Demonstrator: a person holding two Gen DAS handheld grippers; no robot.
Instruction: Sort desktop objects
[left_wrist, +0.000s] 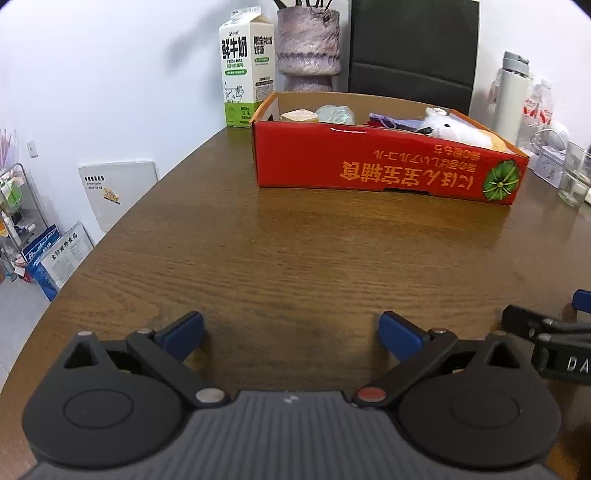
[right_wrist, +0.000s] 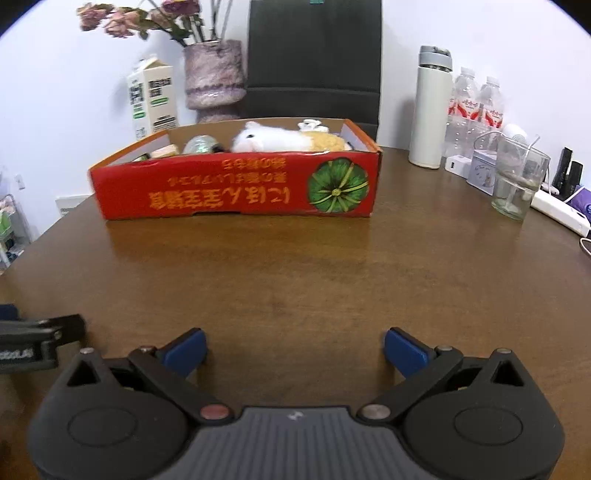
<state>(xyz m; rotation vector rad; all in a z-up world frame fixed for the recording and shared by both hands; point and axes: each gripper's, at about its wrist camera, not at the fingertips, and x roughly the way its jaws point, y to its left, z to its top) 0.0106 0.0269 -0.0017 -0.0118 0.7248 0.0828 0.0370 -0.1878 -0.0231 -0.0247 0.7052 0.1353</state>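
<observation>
Wooden table (left_wrist: 258, 240) bears red box (left_wrist: 369, 166); white walls.

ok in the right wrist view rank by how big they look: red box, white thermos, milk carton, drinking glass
1. red box, by far the largest.
2. white thermos.
3. milk carton and drinking glass look about alike; the glass stands nearer the camera and the box hides the carton's base, so no firm order.

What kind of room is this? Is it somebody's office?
Probably an office or meeting room. A black office chair stands behind a wooden table, a power strip lies at the table's edge, and water bottles stand beside a white flask.
</observation>
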